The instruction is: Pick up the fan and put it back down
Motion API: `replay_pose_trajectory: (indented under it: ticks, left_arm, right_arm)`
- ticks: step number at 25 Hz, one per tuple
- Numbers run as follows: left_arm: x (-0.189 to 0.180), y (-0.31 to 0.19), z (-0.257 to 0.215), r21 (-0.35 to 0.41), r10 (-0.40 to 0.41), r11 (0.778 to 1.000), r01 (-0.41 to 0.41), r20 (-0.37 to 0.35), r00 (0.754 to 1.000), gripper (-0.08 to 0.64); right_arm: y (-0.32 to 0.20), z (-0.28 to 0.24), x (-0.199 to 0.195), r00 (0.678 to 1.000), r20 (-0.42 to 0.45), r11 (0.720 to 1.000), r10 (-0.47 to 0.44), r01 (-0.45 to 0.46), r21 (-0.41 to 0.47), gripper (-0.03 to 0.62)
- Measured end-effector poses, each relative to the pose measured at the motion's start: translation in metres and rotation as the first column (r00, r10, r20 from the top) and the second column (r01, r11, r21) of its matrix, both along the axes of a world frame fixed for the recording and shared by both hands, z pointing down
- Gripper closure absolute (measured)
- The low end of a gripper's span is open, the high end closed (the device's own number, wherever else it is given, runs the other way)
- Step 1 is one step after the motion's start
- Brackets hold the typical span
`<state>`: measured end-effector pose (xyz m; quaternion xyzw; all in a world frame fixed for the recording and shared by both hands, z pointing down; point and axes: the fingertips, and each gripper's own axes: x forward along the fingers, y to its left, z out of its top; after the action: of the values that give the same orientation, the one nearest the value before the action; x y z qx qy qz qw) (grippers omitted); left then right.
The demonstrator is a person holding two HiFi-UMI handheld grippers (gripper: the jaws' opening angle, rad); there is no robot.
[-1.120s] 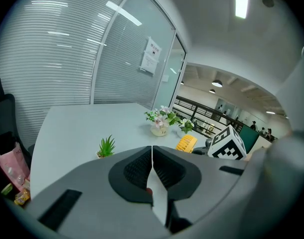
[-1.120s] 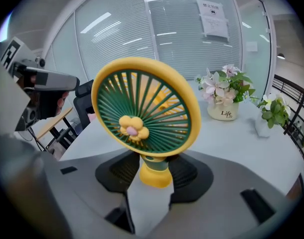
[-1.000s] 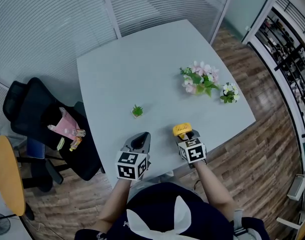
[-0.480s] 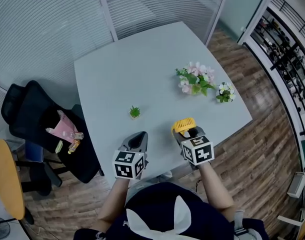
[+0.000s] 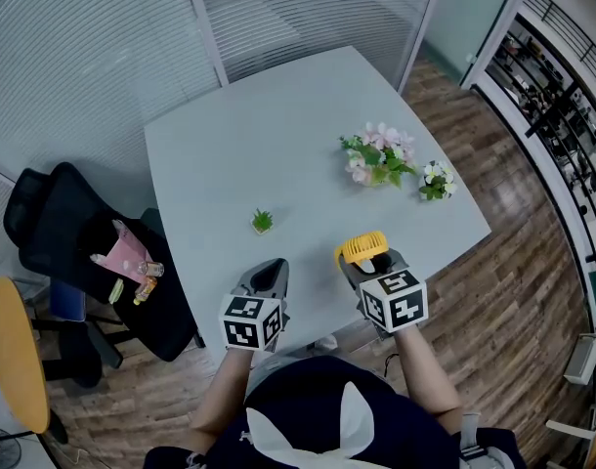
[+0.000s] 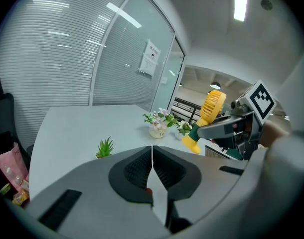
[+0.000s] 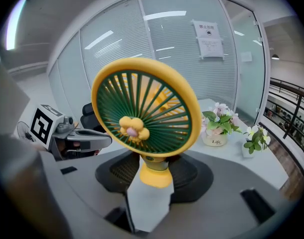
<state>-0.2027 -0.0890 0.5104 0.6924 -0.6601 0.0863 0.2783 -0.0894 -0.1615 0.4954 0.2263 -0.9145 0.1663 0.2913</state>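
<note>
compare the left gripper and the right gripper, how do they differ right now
The right gripper is shut on the handle of the yellow fan; the left gripper has its jaws together with nothing between them. The right gripper holds the fan up clear of the table; the left gripper looks lower, near the table's front edge. Both are grey and point out over the table.

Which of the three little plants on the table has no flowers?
The small spiky green plant, standing alone; the other two carry pink blossoms and white blossoms.
</note>
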Motion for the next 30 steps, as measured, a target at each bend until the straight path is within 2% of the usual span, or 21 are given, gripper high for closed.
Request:
replay_pose_trajectory:
  ticks: [20,30]
  left_arm:
    - [0.009,0.004,0.001,-0.006,0.023,1.000,-0.023,0.000,1.000,0.535]
    - [0.030,-0.006,0.005,-0.016,0.090,0.996,-0.090,-0.008,0.996,0.535]
  right_arm:
    - [-0.005,0.004,0.025,0.997,-0.008,0.997,0.080,-0.080,-0.010,0.406]
    - [-0.010,0.008,0.058,0.986,-0.027,0.986,0.166,-0.166,-0.008,0.405]
